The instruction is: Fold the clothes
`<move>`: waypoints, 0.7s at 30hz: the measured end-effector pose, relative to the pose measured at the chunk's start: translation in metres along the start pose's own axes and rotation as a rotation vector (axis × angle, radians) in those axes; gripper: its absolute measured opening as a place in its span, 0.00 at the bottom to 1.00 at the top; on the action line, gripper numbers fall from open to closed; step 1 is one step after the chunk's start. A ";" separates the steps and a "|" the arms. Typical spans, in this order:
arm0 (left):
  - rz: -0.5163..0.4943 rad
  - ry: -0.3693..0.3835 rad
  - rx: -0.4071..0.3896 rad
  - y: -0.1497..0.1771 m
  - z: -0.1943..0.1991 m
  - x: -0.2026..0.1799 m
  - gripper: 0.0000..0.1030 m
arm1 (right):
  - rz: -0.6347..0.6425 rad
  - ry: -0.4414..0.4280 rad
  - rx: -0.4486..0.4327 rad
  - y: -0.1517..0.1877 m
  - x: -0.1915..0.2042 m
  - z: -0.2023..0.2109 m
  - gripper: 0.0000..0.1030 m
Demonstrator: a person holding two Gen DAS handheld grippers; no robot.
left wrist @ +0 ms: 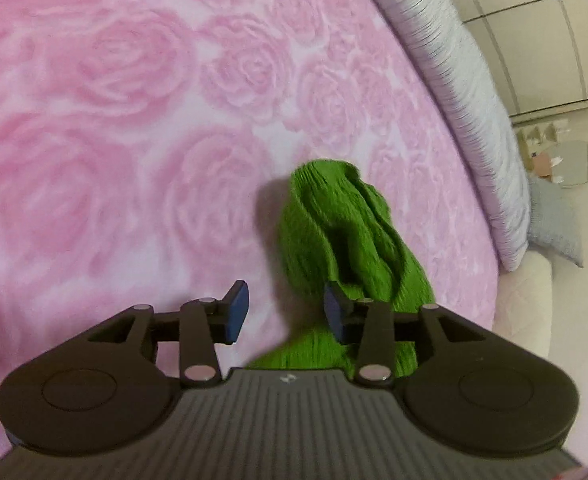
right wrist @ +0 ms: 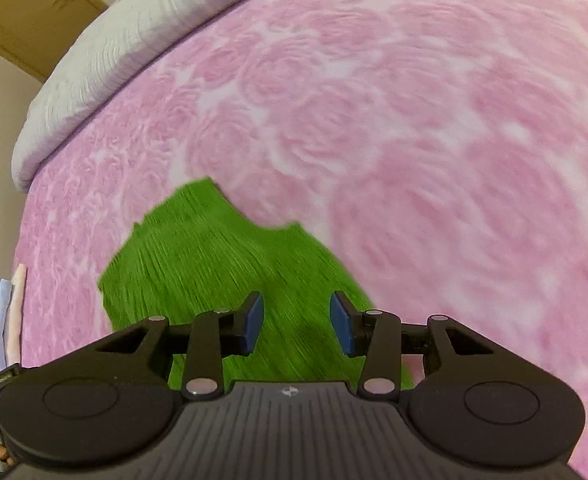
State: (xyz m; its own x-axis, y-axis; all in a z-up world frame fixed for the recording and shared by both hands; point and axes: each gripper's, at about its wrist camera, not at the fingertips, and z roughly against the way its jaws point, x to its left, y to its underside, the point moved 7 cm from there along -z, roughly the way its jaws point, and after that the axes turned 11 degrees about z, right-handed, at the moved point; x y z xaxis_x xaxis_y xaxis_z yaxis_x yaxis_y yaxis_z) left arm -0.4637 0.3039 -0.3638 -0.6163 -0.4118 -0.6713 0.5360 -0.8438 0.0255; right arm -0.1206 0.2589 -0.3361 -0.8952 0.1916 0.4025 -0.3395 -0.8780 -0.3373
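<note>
Surface: pink rose-embossed bedspread [left wrist: 113, 140], plush, with a grey ribbed blanket [left wrist: 474, 92] along its far edge.
Garment: green ribbed knit [right wrist: 213, 264], soft and limp; I see part spread flat with a notched far hem, part bunched into a twisted ridge [left wrist: 342, 232].
Long axis: in the left wrist view the ridge runs away from me toward the blanket edge.
Left gripper [left wrist: 286, 312]: jaws spread, holding nothing; the ridge lies just ahead and to its right, its near end passing behind the right pad.
Right gripper [right wrist: 297, 322]: jaws spread, directly over the flat knit (nearer arm, I judge).
Fold stage: unclear to me.
</note>
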 end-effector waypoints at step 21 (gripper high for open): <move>-0.049 -0.027 0.080 -0.058 -0.048 -0.023 0.42 | 0.041 0.001 -0.132 -0.109 0.014 -0.069 0.06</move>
State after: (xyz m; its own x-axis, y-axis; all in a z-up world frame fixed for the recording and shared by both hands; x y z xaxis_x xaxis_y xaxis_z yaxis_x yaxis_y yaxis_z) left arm -0.4526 0.3791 -0.3853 -0.6570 -0.3773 -0.6527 0.4573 -0.8878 0.0529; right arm -0.1158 0.3875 -0.3522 -0.9093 0.1570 0.3855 -0.3377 -0.8196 -0.4628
